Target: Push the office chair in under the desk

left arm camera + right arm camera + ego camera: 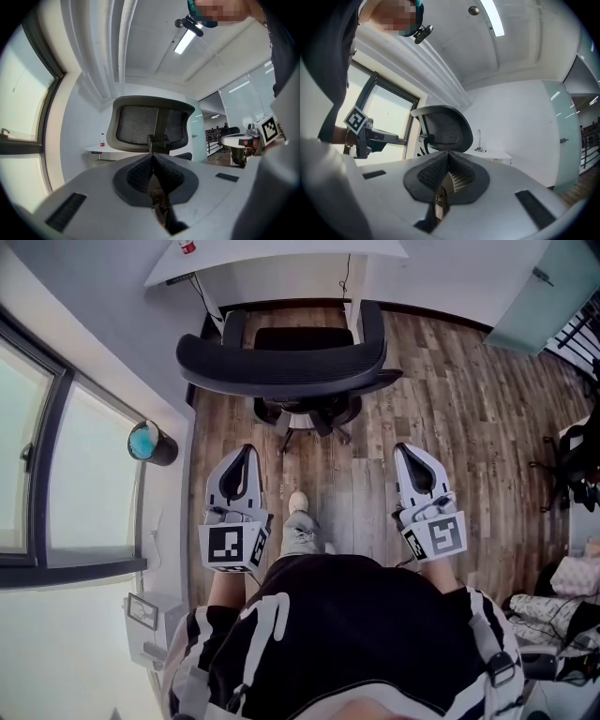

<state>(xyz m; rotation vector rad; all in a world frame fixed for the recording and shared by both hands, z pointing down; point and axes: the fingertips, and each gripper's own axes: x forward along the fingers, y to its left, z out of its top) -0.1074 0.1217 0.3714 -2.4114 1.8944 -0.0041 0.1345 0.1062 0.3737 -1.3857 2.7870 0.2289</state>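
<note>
A black mesh-back office chair (286, 367) stands in front of me with its seat partly under the white desk (272, 261). From above its curved backrest faces me. My left gripper (242, 452) and right gripper (405, 452) are both shut and empty, held side by side a short way back from the backrest, touching nothing. The left gripper view looks straight at the chair's backrest (150, 124) beyond the shut left gripper (152, 154). In the right gripper view the backrest (443, 127) stands left of centre, beyond the shut right gripper (448, 153).
A window wall (56, 456) with a sill runs along the left, with a round teal-topped object (150, 442) beside it. Wood floor (469, 418) spreads to the right, where dark furniture (577, 460) stands. A small red-capped bottle (102, 140) stands on the desk.
</note>
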